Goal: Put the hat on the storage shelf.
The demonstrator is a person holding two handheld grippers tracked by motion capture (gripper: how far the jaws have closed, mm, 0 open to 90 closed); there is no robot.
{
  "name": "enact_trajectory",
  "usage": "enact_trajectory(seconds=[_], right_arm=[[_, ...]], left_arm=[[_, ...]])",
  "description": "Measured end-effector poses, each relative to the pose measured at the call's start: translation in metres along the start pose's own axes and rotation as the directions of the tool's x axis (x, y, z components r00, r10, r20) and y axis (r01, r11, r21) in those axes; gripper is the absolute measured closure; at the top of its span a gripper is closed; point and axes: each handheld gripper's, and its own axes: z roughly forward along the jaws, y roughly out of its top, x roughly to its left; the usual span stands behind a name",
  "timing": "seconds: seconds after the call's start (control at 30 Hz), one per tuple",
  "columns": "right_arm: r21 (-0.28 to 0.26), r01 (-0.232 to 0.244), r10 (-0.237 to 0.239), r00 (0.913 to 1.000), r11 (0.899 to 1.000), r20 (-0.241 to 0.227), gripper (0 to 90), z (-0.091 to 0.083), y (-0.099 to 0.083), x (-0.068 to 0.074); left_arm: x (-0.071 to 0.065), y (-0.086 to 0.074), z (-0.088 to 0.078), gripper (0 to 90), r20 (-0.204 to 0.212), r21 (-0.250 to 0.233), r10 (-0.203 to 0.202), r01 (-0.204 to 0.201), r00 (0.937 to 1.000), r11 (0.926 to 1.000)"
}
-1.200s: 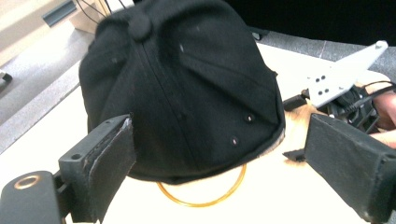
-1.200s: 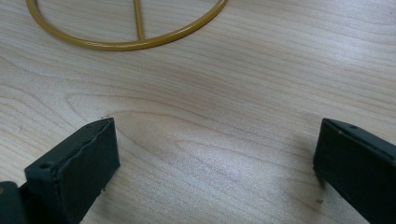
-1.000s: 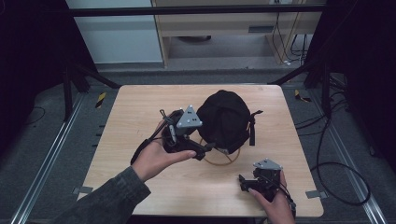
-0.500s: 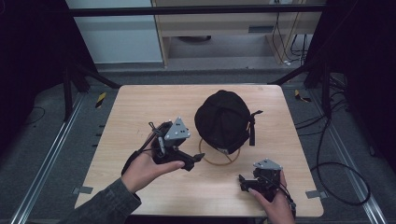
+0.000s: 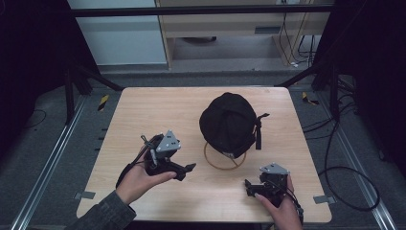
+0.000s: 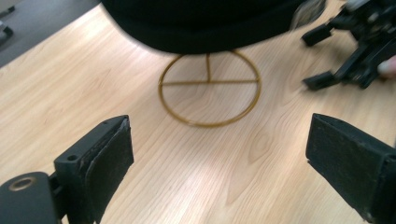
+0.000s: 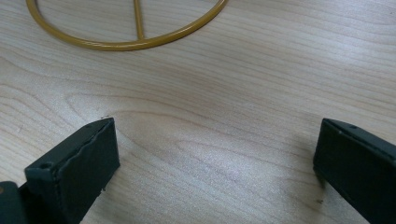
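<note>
From the high view, the black cap point(image 5: 229, 123) sits on a gold wire stand point(image 5: 225, 160) a bit right of centre on the wooden table point(image 5: 158, 110). My guess is the stand is there so the cap keeps its dome shape and has its rim off the wood, which would make it easier to grab from below or the side. Its strap hangs down the right side. The left gripper point(image 5: 187, 168) is held above the table to the left of the stand, pointing towards it, jaws apart and nothing in them. The right gripper point(image 5: 248, 187) is low by the near edge, just right of the stand, also empty.

Left gripper view: both pads point(image 6: 109, 161) are spread wide with bare wood between them. The stand's ring base point(image 6: 208, 95) is straight ahead with the cap's dark underside point(image 6: 205, 23) over it, so this gripper looks lined up on the cap. The other gripper point(image 6: 355, 44) shows at the top right, blurry.

Right gripper view: jaws wide open again, pads point(image 7: 81, 165) close over the wood, and the stand ring point(image 7: 126, 44) curves across the top. Looks like it's just parked there.

Writing-wise, no logo or text is readable on the cap, stand or grippers. There's a small pale patch at the cap's lower edge, too small to make out.
</note>
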Motion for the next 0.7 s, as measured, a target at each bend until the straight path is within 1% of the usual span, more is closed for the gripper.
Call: enact_trajectory(seconds=[0.13, 0.2, 0.37, 0.47, 0.53, 0.7], right_arm=[[0.000, -0.001, 0.001, 1.0000, 1.000, 0.000, 0.4, 0.000, 0.000, 0.000], [0.000, -0.001, 0.001, 1.0000, 1.000, 0.000, 0.4, 0.000, 0.000, 0.000], [0.001, -0.003, 0.003, 1.0000, 1.000, 0.000, 0.4, 0.000, 0.000, 0.000], [0.000, -0.001, 0.001, 1.0000, 1.000, 0.000, 0.4, 0.000, 0.000, 0.000], [0.000, 0.000, 0.000, 1.0000, 1.000, 0.000, 0.4, 0.000, 0.000, 0.000], [0.000, -0.001, 0.001, 1.0000, 1.000, 0.000, 0.4, 0.000, 0.000, 0.000]], left_arm=[[0.008, -0.018, 0.003, 7.2, -0.013, 0.016, -0.026, 0.026, 0.9996, 0.9995], [0.012, -0.026, 0.004, 7.3, -0.030, 0.029, -0.027, 0.028, 0.9992, 0.9992], [0.022, -0.048, 0.009, 7.2, -0.045, 0.060, -0.048, 0.051, 0.9979, 0.9969], [0.028, -0.061, 0.012, 7.2, -0.053, 0.074, -0.068, 0.072, 0.9963, 0.9947], [0.033, -0.071, 0.014, 7.2, -0.056, 0.080, -0.093, 0.097, 0.9941, 0.9920], [0.042, -0.093, 0.016, 7.2, -0.078, 0.105, -0.123, 0.131, 0.9893, 0.9858]])
